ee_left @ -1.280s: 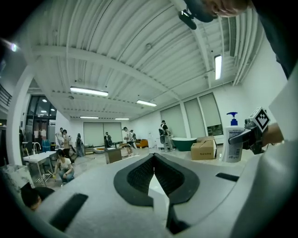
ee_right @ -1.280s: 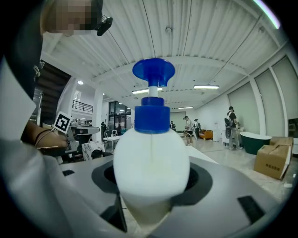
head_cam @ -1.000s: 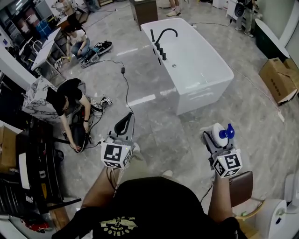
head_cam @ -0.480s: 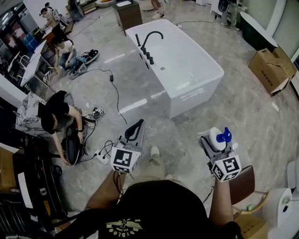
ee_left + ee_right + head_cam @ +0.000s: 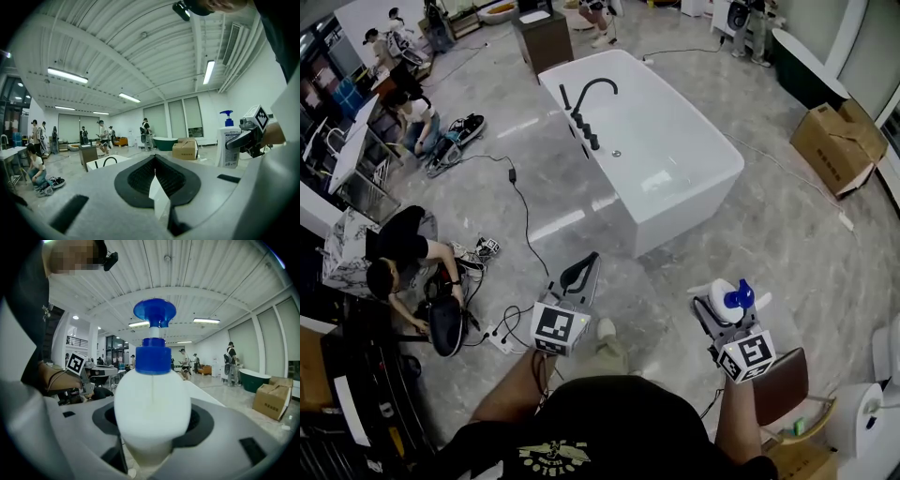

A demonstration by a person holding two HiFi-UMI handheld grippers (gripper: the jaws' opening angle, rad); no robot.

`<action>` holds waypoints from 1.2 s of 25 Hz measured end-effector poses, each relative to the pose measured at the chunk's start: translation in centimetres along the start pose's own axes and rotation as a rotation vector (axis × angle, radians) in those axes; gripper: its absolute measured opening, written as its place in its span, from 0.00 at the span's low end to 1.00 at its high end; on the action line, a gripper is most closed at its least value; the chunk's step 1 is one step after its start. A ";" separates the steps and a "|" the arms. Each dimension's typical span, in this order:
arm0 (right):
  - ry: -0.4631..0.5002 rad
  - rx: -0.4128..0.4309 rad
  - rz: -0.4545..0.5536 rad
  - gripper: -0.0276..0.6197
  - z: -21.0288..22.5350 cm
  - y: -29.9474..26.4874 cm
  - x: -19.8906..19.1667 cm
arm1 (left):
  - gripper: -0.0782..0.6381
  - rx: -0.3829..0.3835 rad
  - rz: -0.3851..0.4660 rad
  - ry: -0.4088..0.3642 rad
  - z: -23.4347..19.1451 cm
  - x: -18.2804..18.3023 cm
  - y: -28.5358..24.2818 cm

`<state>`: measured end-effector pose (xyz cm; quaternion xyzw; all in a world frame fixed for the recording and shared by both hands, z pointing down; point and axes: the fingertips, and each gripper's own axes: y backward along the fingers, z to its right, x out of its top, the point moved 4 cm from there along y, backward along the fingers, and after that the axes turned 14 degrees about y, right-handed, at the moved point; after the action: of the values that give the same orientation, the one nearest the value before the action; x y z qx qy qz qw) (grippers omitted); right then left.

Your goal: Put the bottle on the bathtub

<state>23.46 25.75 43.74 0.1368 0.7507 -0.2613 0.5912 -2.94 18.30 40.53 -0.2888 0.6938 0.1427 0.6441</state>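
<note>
My right gripper point(image 5: 724, 305) is shut on a white pump bottle point(image 5: 733, 302) with a blue pump head; the bottle point(image 5: 152, 404) stands upright between its jaws and fills the right gripper view. A white freestanding bathtub point(image 5: 694, 183) with a black faucet point(image 5: 589, 92) on its left rim stands on the floor ahead of me. My left gripper point(image 5: 577, 274) is shut with nothing in it, held at waist height to the tub's near left. In the left gripper view the bottle point(image 5: 228, 144) shows at the right and the bathtub point(image 5: 107, 162) far off.
A black cable point(image 5: 517, 192) and a power strip point(image 5: 499, 339) lie on the marble floor left of the tub. A person point(image 5: 398, 258) crouches over a bag at the left. A cardboard box point(image 5: 834, 145) sits at the right, a brown stool point(image 5: 780, 380) beside my right arm.
I have walked closer to the bathtub, which now sits lower and larger in the head view. Both grippers keep their hold and height; the crouching person stays at the left.
</note>
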 end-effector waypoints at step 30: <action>0.034 -0.080 -0.017 0.46 6.9 -17.6 6.7 | 0.12 -0.074 -0.016 0.083 -16.0 3.5 -13.3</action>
<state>18.24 6.73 40.22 0.1111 0.7715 -0.2339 0.5811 -8.17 -2.13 41.47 -0.3237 0.7119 0.1507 0.6047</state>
